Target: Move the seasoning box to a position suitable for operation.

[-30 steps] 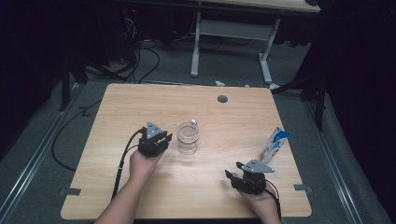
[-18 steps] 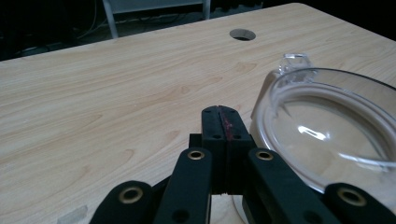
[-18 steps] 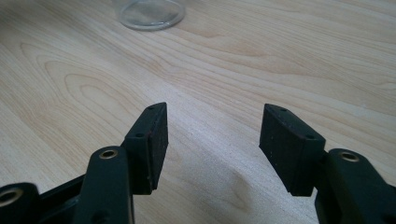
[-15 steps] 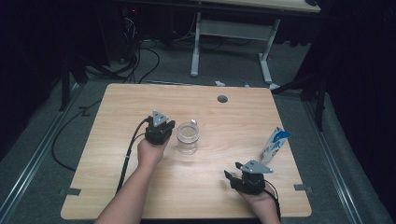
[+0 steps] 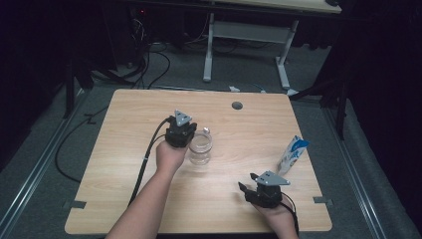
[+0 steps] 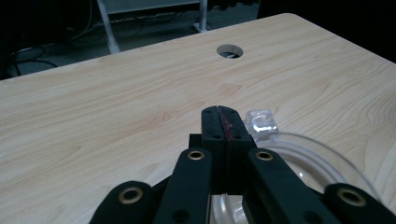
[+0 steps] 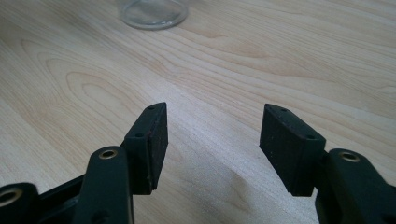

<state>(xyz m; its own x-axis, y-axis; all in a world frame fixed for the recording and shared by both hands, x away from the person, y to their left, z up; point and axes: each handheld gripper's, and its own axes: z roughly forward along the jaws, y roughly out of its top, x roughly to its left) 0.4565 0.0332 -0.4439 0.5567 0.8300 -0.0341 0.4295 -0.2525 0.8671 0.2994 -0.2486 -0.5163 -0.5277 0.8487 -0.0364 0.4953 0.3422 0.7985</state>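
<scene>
Table (image 5: pixel 124 199) space is generous on every side, so the main hazard sits in the middle: the clear glass jar (image 5: pixel 200 148) stands upright a little left of centre, and your left gripper (image 5: pixel 181 133) hangs right over its left rim with the jaws pressed flat together and nothing caught between them. In the left gripper view the closed jaws sit just above the curved glass rim (image 6: pixel 322 158), with a small clear cube (image 6: pixel 262 124) just beyond their tips; whether that cube rests on the rim or on the wood behind it is hard to tell. A sideways sweep from here could clip the rim and tip or slide the jar, and closed jaws give you no hold to catch it. Glass is slick against those pads too, so a shallow pinch on the rim may slip.

On the right, the blue and white carton (image 5: pixel 292 155) stands close to the right edge; a careless push from your right gripper (image 5: pixel 263 195) would send it off the table. That gripper rests near the near edge with its jaws spread wide and empty, the bare wood between them.

Open room lies across the far half, broken only by the cable hole (image 5: pixel 237 105), and along the left side. Watch the left cable (image 5: pixel 149 149) trailing off the near edge.
</scene>
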